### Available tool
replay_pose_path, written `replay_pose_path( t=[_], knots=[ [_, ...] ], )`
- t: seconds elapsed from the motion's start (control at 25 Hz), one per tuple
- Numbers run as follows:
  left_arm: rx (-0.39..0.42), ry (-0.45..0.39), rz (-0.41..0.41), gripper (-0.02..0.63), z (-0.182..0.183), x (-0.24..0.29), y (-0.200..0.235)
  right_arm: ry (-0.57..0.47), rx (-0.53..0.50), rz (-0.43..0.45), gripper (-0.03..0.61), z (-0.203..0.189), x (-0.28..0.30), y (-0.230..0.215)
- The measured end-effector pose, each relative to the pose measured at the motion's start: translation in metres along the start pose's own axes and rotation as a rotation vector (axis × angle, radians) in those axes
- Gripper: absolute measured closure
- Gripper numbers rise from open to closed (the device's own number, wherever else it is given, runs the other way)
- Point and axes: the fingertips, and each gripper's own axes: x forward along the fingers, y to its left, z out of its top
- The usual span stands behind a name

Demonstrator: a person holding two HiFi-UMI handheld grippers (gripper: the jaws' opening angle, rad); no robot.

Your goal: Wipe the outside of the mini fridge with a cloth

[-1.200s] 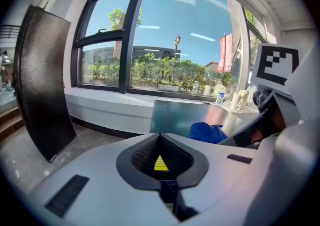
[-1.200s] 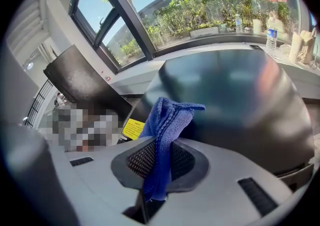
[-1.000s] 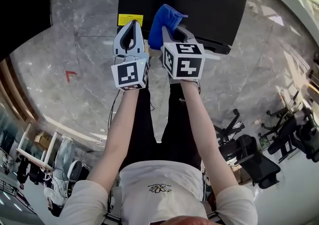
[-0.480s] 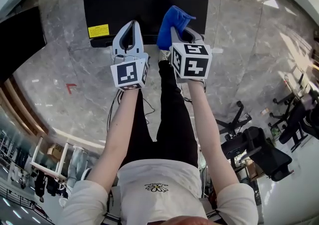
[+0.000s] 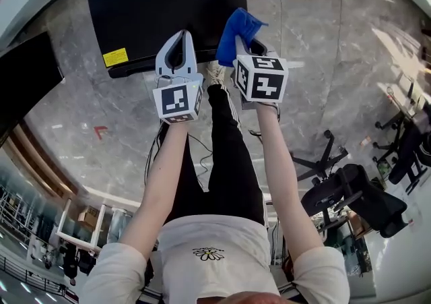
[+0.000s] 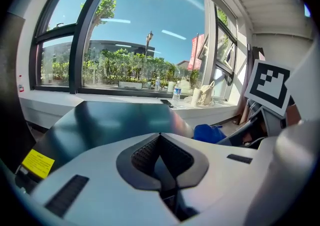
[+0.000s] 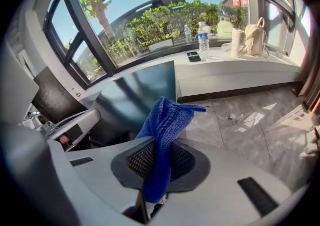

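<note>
The black mini fridge (image 5: 161,6) stands on the marble floor at the top of the head view, with a yellow label (image 5: 115,57) at its near left edge. My left gripper (image 5: 176,34) is shut with nothing in it, its tips over the fridge's near edge. My right gripper (image 5: 239,38) is shut on a blue cloth (image 5: 237,29) by the fridge's near right corner. In the right gripper view the cloth (image 7: 162,135) sticks up between the closed jaws, with the fridge (image 7: 140,97) behind it. The left gripper view looks across the glossy fridge top (image 6: 110,120).
A second black block (image 5: 27,80) sits at the left. Office chairs (image 5: 350,195) stand at the right, and a red mark (image 5: 100,131) is on the floor. A white window ledge behind the fridge holds water bottles (image 7: 202,37) and a bag (image 7: 254,34).
The fridge has slid left in the head view, so both grippers now sit nearer its right corner. The cloth stays held in the right gripper.
</note>
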Motion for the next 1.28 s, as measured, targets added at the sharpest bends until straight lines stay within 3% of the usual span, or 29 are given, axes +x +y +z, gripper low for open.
replay_pose_path(
  t=[0.32,0.8,1.04,1.28],
  knots=[
    [-0.010,-0.008,0.004,0.609,0.015,-0.009,-0.005,0.031,-0.031,-0.071,0.517,-0.001,-0.009,-0.027],
    [-0.099,-0.056,0.112,0.609,0.036,-0.038,0.038,0.091,-0.074,-0.202,0.517,0.003,-0.015,-0.050],
    [-0.119,-0.087,0.148,0.609,0.066,-0.059,0.065,0.010,-0.092,-0.183,0.517,0.046,-0.042,-0.014],
    [-0.100,-0.187,0.180,0.609,0.150,-0.102,0.075,-0.090,-0.162,-0.087,0.518,0.100,-0.107,0.057]
  ],
)
